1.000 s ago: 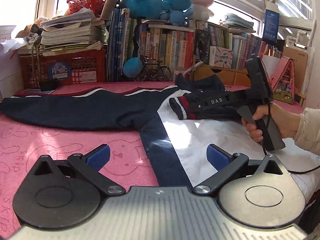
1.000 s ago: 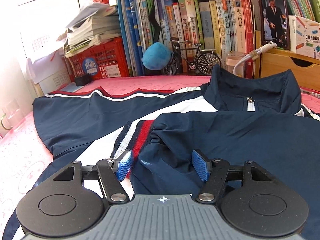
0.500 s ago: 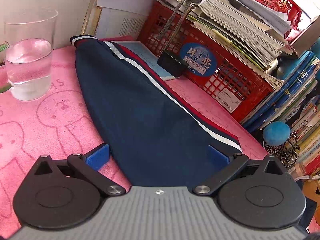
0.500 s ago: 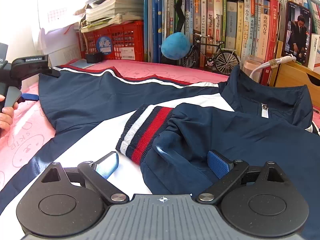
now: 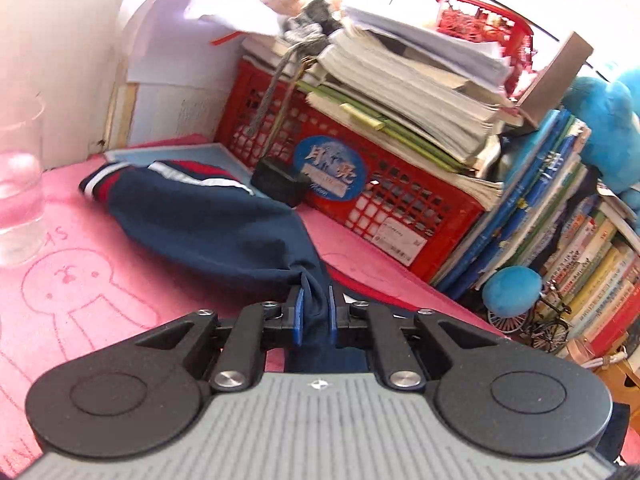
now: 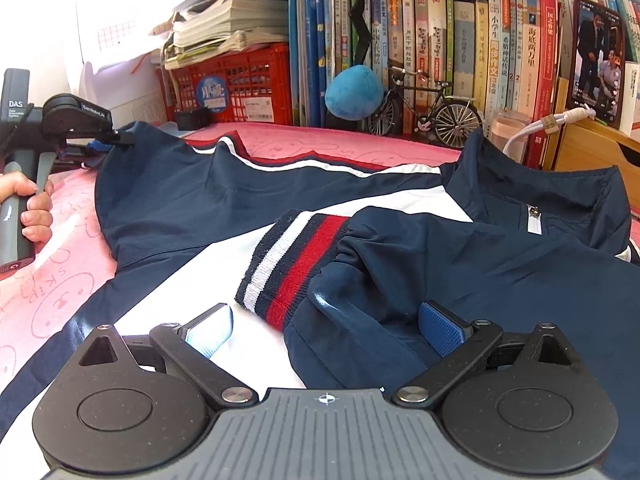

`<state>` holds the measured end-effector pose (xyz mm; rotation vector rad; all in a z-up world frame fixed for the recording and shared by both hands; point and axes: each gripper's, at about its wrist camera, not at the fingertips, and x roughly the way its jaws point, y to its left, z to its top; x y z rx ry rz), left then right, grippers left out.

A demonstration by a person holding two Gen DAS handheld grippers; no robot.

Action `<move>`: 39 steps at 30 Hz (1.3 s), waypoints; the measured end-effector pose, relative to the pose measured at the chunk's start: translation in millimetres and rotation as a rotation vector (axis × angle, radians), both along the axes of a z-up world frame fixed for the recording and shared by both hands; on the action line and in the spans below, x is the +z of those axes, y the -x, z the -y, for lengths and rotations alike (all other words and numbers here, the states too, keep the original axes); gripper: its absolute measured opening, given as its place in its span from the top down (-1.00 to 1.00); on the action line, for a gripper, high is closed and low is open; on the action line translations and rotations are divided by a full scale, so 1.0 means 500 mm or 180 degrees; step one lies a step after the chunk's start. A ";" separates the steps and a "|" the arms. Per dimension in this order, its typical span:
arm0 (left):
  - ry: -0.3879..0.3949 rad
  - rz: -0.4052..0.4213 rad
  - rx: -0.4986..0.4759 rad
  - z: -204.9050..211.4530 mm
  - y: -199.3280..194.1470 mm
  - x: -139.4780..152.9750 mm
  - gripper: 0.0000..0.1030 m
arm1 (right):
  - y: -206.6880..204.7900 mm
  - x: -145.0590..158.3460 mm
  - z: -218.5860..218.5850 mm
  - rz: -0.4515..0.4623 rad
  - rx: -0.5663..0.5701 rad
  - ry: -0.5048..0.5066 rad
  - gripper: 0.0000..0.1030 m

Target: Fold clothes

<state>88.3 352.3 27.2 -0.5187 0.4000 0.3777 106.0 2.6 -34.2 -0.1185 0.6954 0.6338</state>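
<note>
A navy and white jacket [image 6: 360, 200] lies spread on the pink mat [image 5: 80, 300]. Its outstretched sleeve [image 5: 208, 224] ends in a striped cuff [image 5: 108, 178] near the wall. My left gripper [image 5: 314, 310] is shut on a bunched fold of this sleeve; in the right wrist view the left gripper [image 6: 116, 138] pinches the sleeve's far left end. The other sleeve is folded across the chest, its striped cuff [image 6: 292, 264] lying flat. My right gripper [image 6: 326, 328] hovers over that folded sleeve, its jaws opening; the sleeve's edge lies between the pads, untouched.
A glass of water [image 5: 18, 200] stands on the mat at the left edge. A red crate [image 5: 360, 184] stacked with books, a small black box [image 5: 280, 182], a row of books [image 6: 440, 60], a model bicycle [image 6: 424, 108] and a wooden drawer [image 6: 592, 152] line the back.
The left gripper swung left along the outstretched sleeve and shut on it, bunching the cloth. The right gripper's jaws spread wider over the folded sleeve and stayed in place.
</note>
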 end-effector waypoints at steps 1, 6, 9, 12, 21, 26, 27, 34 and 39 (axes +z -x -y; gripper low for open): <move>-0.0120 0.0064 -0.0137 0.024 -0.003 0.020 0.78 | -0.002 0.001 0.006 -0.0019 -0.0005 -0.0059 -0.95; -0.0578 0.0449 -0.1243 0.204 0.016 0.104 0.77 | -0.010 0.007 0.090 -0.0176 -0.0406 -0.0723 -0.93; -0.0833 0.0416 -0.1815 0.313 0.040 0.103 0.74 | -0.001 0.012 0.180 -0.0241 -0.0722 -0.1089 -0.92; -0.0935 0.0266 -0.2203 0.389 0.062 0.081 0.66 | 0.011 0.019 0.267 -0.0256 -0.0998 -0.1228 -0.92; -0.0565 0.0015 -0.0810 0.252 0.093 0.033 -0.91 | 0.039 -0.011 0.355 -0.0229 -0.1245 -0.1252 -1.00; -0.0052 -0.0188 0.0036 0.111 0.057 0.013 -1.00 | 0.040 -0.010 0.343 -0.0221 -0.1216 -0.1125 -1.00; 0.0092 -0.0252 0.0162 0.089 0.046 0.005 -1.00 | 0.040 -0.010 0.342 -0.0219 -0.1215 -0.1116 -1.00; 0.0978 -0.0238 0.0805 -0.009 0.005 -0.065 -1.00 | 0.039 -0.011 0.349 -0.0237 -0.1205 -0.1187 -1.00; 0.1180 -0.0004 0.0896 -0.038 -0.001 -0.081 -0.99 | 0.039 -0.012 0.353 -0.0249 -0.1200 -0.1231 -1.00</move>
